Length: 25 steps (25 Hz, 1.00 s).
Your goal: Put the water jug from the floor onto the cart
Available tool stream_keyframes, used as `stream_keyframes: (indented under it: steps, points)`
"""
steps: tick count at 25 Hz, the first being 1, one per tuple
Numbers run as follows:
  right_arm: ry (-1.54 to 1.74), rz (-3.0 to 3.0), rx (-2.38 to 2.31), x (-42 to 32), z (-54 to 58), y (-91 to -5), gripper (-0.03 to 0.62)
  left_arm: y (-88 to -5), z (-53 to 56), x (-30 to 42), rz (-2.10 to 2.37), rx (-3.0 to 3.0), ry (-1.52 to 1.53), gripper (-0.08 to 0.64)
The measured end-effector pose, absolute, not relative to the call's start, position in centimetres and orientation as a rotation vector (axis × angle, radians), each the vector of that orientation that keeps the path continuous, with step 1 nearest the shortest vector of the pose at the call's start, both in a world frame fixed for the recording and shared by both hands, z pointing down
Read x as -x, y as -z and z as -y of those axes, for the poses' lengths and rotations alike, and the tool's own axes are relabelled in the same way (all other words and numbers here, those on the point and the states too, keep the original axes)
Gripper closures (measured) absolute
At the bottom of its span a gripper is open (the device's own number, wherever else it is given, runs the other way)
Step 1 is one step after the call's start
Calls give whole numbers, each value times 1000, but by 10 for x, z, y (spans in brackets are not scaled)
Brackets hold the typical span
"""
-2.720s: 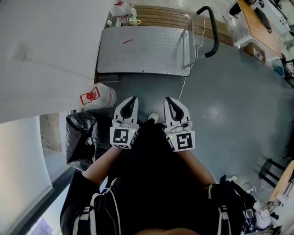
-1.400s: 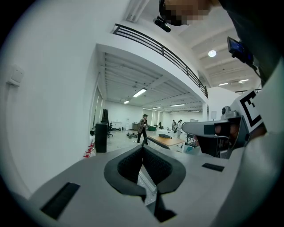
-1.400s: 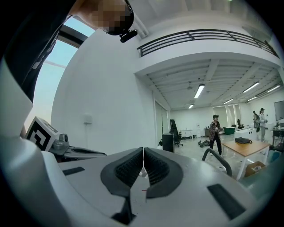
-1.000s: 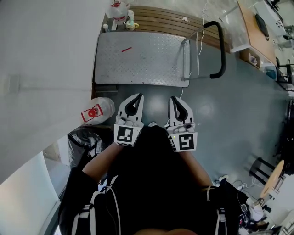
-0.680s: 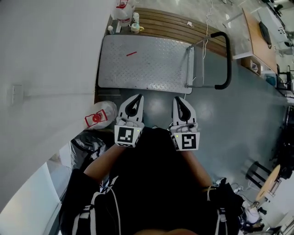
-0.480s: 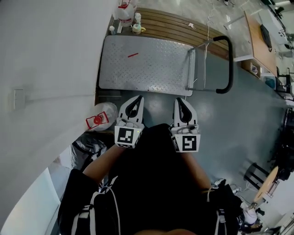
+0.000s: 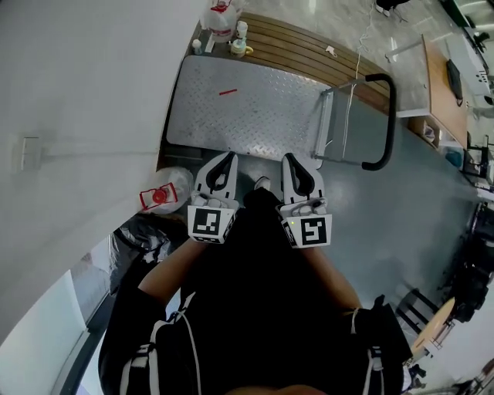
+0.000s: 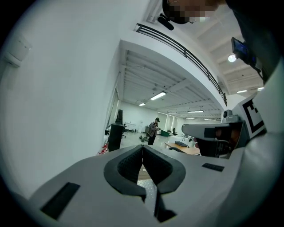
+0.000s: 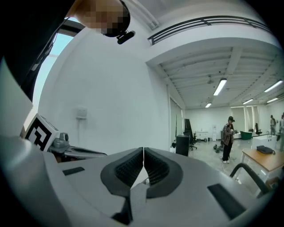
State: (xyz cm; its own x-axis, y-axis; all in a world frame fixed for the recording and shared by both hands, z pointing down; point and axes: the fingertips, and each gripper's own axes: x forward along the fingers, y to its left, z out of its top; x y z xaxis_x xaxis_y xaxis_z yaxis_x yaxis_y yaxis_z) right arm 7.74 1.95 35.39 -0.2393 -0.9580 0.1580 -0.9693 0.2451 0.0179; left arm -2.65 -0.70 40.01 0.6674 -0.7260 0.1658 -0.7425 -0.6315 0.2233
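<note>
A clear water jug point(image 7: 164, 194) with a red cap lies on the grey floor by the white wall, just left of my left gripper point(image 7: 228, 156). The cart's steel deck point(image 7: 247, 108) stretches ahead of both grippers, and its black handle point(image 7: 387, 123) stands at the right end. My right gripper point(image 7: 284, 158) is held level beside the left one, near the deck's front edge. Both are shut and hold nothing, as the left gripper point(image 8: 142, 147) and right gripper point(image 9: 143, 150) show in their own views. Neither touches the jug.
A black plastic bag point(image 7: 139, 235) lies on the floor behind the jug. A wooden pallet point(image 7: 309, 46) and a second jug point(image 7: 220, 14) with small bottles sit beyond the cart. A desk point(image 7: 444, 77) stands at the right. A person point(image 9: 228, 137) stands far off.
Both grippers have come forward to the cart's front edge, still shut and side by side. The jug now lies close beside the left gripper instead of ahead and to its left.
</note>
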Motion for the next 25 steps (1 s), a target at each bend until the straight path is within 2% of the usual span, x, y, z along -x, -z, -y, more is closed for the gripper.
stream_keyframes:
  steps: [16, 25]
  points:
    - [-88, 2495, -1754, -40, 7, -351, 572, -433, 16, 70, 1222, -2524, -171, 540]
    - [-113, 2447, -1731, -21, 2, -364, 572, -474, 9, 120, 1295, -2446, -269, 537]
